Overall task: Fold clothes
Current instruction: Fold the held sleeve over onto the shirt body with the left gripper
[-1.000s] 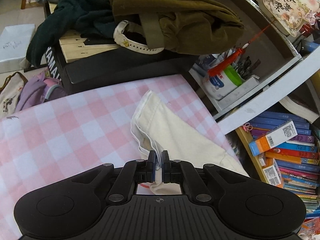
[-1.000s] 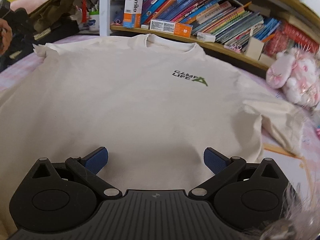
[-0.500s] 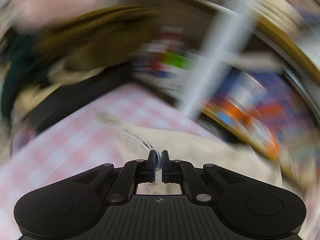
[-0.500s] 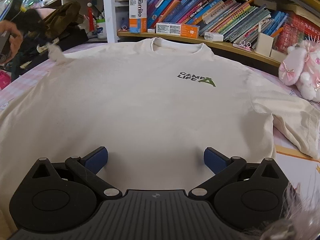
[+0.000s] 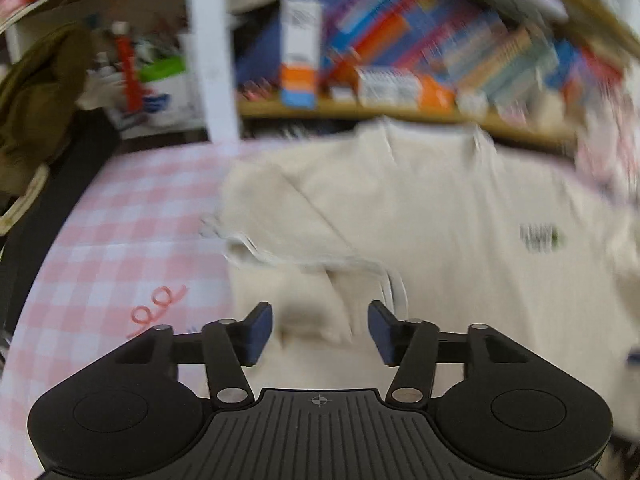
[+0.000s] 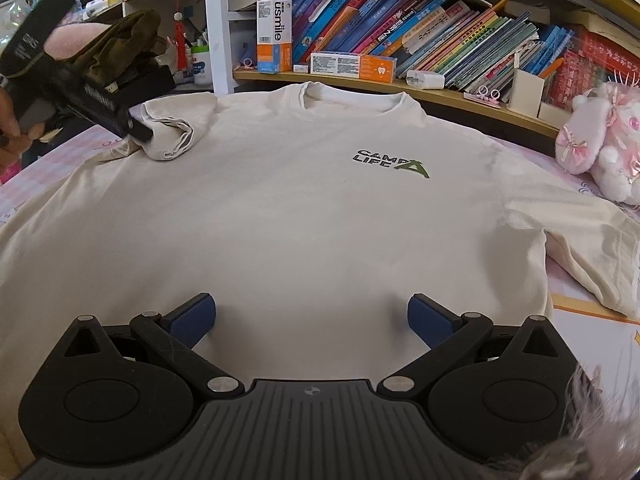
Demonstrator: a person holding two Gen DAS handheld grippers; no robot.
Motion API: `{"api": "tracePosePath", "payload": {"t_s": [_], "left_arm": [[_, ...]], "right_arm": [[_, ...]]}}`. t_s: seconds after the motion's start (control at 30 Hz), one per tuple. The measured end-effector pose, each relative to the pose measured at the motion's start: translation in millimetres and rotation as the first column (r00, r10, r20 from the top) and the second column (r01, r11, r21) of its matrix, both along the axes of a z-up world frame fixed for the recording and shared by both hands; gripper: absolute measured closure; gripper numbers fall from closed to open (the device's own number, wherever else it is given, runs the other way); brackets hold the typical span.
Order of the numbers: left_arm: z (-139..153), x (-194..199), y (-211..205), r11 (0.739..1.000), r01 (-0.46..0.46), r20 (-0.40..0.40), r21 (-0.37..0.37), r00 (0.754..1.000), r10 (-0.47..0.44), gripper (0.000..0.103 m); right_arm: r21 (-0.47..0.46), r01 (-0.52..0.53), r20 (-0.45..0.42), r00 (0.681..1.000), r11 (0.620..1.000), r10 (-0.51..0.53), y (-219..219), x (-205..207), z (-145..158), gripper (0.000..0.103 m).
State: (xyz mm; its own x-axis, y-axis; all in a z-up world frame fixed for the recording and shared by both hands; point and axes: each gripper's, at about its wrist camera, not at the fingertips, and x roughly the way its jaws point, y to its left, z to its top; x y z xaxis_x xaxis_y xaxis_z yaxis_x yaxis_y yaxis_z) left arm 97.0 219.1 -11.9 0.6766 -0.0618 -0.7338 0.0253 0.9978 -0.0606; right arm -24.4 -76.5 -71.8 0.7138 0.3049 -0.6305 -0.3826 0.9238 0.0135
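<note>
The T-shirt (image 6: 280,220) lies flat on the bed (image 5: 132,216), its collar toward the bookshelf (image 6: 400,88) behind it. Its left sleeve (image 6: 172,132) is folded in onto the shoulder. A plush toy (image 6: 600,152) sits to the right, beside the other sleeve (image 6: 592,256).

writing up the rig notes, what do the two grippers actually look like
Both match: the left gripper and right gripper have matte black bodies with round side discs, a ribbed centre plate with a small crosshair mark, silver pivot pins, and black linkage fingers ending in dark blue pads. No cables or sleeves show.
</note>
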Motion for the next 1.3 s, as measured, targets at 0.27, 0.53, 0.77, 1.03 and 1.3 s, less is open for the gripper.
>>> {"api": "tracePosePath", "payload": {"t_s": [0.27, 0.53, 0.77, 1.03, 1.3], "left_arm": [[-5.1, 53.7, 39.5, 0.96, -0.223, -0.026, -0.171, 0.975, 0.222, 0.093], [31.1, 116.6, -33.5, 0.967, 0.083, 0.079, -0.241, 0.995, -0.066, 0.081], [30.0, 81.5, -8.3, 0.987, 0.093, 0.109, -0.132, 0.991, -0.079, 0.044], [0.5, 46.4, 7.0, 0.991, 0.113, 0.027, -0.069, 0.993, -0.112, 0.041], [11.2, 51.8, 48.5, 0.993, -0.005, 0.052, -0.114, 0.999, 0.011, 0.043]], "right_arm": [[-0.002, 0.019, 0.004, 1.0, 1.0, -0.019, 2.0, -0.1, -0.3, 0.0], [-0.003, 0.026, 0.004, 1.0, 1.0, -0.026, 3.3, -0.3, -0.1, 0.0], [-0.002, 0.033, 0.005, 0.999, 0.999, -0.033, 3.3, -1.9, -0.3, 0.0], [-0.004, 0.041, 0.006, 0.999, 0.999, -0.04, 4.5, -1.9, -0.5, 0.0], [-0.005, 0.054, 0.007, 0.999, 0.999, -0.054, 4.4, -2.6, -0.3, 0.0]]}}
